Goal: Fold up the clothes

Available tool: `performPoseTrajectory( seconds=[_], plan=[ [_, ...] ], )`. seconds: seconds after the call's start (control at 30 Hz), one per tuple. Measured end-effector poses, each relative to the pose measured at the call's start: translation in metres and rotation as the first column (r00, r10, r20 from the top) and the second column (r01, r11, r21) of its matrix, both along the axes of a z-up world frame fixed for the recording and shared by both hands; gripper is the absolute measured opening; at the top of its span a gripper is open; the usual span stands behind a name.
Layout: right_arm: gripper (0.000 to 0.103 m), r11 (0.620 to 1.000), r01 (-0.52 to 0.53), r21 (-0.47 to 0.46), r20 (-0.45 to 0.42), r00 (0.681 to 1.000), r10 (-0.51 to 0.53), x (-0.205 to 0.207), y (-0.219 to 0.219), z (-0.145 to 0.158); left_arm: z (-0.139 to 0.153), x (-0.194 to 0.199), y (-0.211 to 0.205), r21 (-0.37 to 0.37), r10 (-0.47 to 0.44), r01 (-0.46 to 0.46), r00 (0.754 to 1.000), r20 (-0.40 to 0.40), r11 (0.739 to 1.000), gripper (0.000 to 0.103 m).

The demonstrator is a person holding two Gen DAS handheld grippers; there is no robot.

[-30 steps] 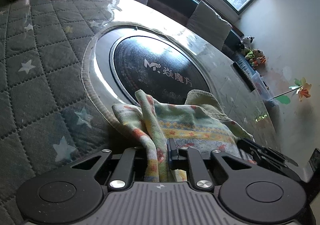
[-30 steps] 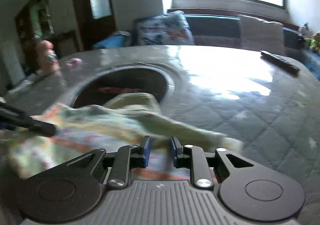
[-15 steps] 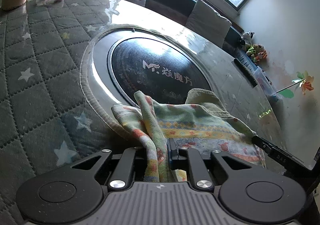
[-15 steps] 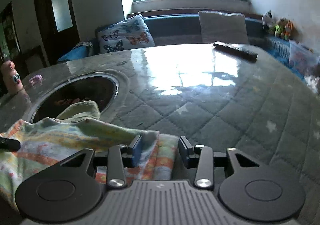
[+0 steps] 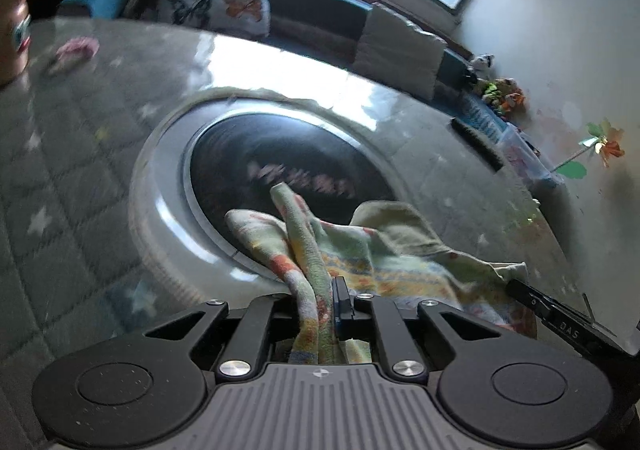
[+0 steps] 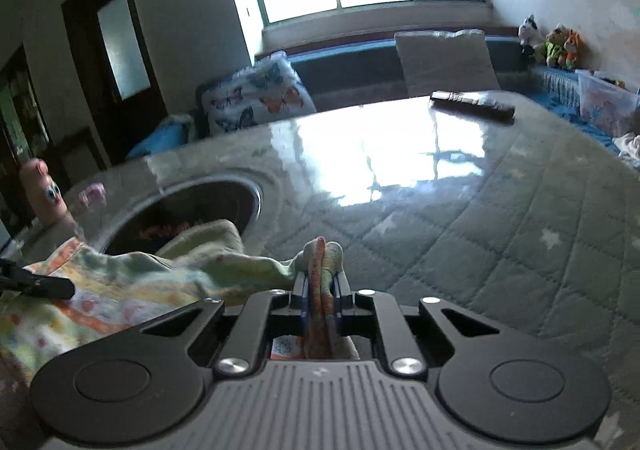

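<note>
A small patterned garment (image 5: 400,250) in green, yellow and orange lies crumpled at the near rim of the round dark inset (image 5: 280,170) in the table. My left gripper (image 5: 320,290) pinches a bunched fold of it, its jaws closing tighter on the cloth. My right gripper (image 6: 322,282) holds the garment's (image 6: 140,282) other end, a fold standing up between its pads as the jaws close on it. Each gripper shows in the other's view: the right gripper's fingertips (image 5: 552,314) at the right edge, the left gripper's fingertips (image 6: 40,284) at the left edge.
A grey quilted cover with stars (image 6: 520,230) spreads over the table. A black remote (image 6: 472,104) lies at the far edge. A pink cup (image 6: 42,194) and a small pink item (image 5: 76,50) sit far left. A sofa with a butterfly cushion (image 6: 256,98) stands behind.
The right gripper's jaws, open around the garment's edge half a second ago, have closed on it. The left gripper has lifted slightly with its fold, and its view is blurred.
</note>
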State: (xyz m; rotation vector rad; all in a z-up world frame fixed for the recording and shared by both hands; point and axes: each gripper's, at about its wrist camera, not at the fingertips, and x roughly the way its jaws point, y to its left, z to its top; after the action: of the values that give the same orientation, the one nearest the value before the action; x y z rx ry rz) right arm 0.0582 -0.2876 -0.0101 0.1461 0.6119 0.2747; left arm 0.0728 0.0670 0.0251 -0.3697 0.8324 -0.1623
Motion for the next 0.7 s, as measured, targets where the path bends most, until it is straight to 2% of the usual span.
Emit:
performPoseTrajectory(
  seconds=[0.3,0.7],
  plan=[
    [0.01,0.995,0.094,-0.018,0.133,0.987,-0.091,-0.015,-0.043,0.046,0.031,0.028,-0.069,0.066,-0.125,0.12,0.989,0.08,0.991,0.01],
    [0.01,0.968,0.24,-0.077,0.222,0.95,-0.218,-0.011,-0.113,0.082,0.05,0.067,-0.166,0.175,-0.255,0.232,0.959,0.122,0.957,0.01]
  ],
)
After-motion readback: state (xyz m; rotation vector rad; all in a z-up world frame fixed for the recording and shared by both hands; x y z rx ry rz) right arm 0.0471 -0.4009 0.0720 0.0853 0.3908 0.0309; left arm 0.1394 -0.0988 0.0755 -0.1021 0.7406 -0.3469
